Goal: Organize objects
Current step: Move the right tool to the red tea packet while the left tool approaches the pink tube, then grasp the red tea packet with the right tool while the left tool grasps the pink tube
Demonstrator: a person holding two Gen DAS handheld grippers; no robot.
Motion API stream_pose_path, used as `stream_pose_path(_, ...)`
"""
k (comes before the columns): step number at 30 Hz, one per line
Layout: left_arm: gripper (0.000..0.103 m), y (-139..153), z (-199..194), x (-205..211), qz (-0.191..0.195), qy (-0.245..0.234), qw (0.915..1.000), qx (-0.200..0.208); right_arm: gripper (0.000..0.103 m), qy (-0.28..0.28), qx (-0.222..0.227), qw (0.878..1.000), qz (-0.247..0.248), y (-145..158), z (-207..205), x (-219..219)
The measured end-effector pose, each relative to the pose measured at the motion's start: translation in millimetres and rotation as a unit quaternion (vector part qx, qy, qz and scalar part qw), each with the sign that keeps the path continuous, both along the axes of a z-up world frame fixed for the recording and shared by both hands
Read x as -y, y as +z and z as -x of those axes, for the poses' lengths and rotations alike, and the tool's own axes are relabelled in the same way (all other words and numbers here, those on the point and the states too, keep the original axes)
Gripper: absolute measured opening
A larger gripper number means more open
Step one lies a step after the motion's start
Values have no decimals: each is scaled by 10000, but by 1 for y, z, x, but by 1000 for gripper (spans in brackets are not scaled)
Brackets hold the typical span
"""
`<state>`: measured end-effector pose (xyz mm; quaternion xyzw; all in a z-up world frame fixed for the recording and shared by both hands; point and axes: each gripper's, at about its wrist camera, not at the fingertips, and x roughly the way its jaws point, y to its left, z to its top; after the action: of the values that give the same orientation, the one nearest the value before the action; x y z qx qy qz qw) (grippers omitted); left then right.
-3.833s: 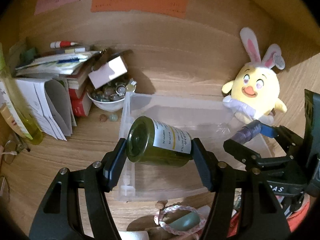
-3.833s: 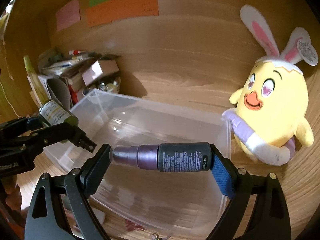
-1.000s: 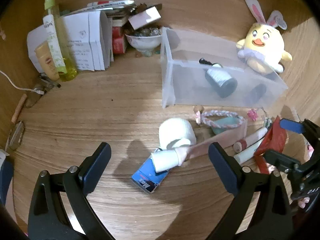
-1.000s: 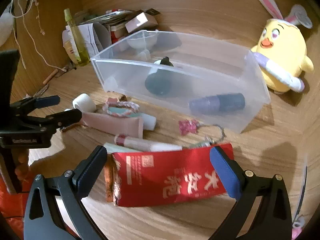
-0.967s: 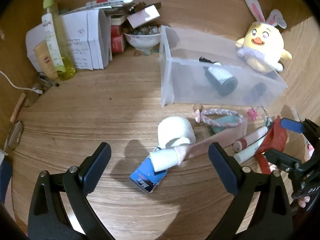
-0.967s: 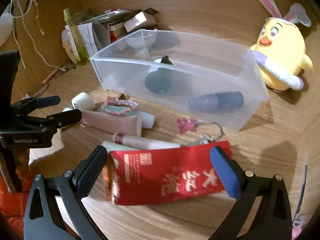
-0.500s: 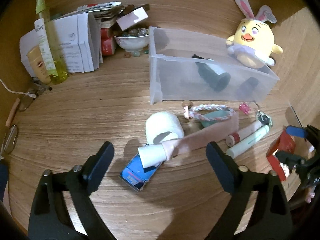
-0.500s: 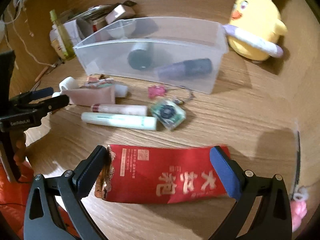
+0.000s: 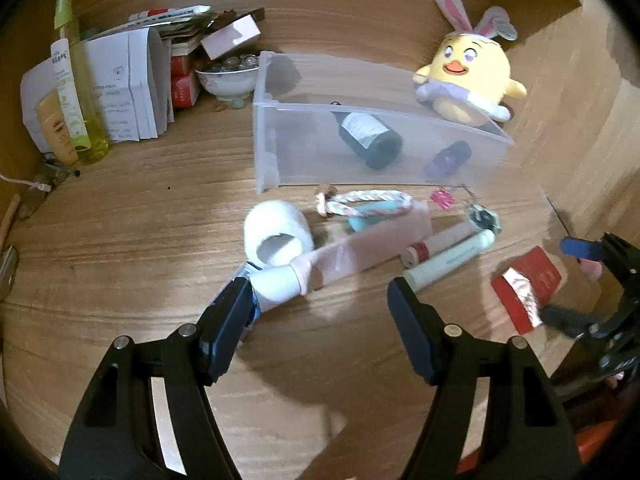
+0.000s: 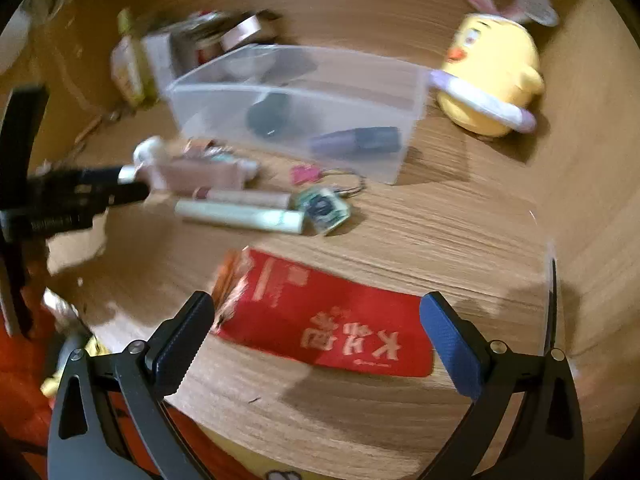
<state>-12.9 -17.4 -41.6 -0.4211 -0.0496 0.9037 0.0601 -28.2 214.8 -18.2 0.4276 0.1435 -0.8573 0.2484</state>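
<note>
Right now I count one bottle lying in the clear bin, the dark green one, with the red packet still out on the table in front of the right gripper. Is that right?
Not quite: the clear bin holds two bottles, the dark green bottle and a purple bottle beside it, as the right wrist view shows. The red packet does lie on the table before the right gripper.

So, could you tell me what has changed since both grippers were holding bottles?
Both bottles were let go: the green bottle and purple bottle now lie in the bin. The left gripper, empty, has just been closing around the pink tube; the right gripper stands open over the red packet. The plush chick stayed put.
</note>
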Motion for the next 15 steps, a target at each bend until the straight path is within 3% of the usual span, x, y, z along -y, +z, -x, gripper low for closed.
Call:
stream_pose_path(4,70,3,-12,-4,8,-43,10000,-18,103,296,-72,9987,-404,-10,-8,9)
stream_pose_path(15,70,-4,8,12,54,165,9997,159,103,680,-29,9972,-317,-13,2,19)
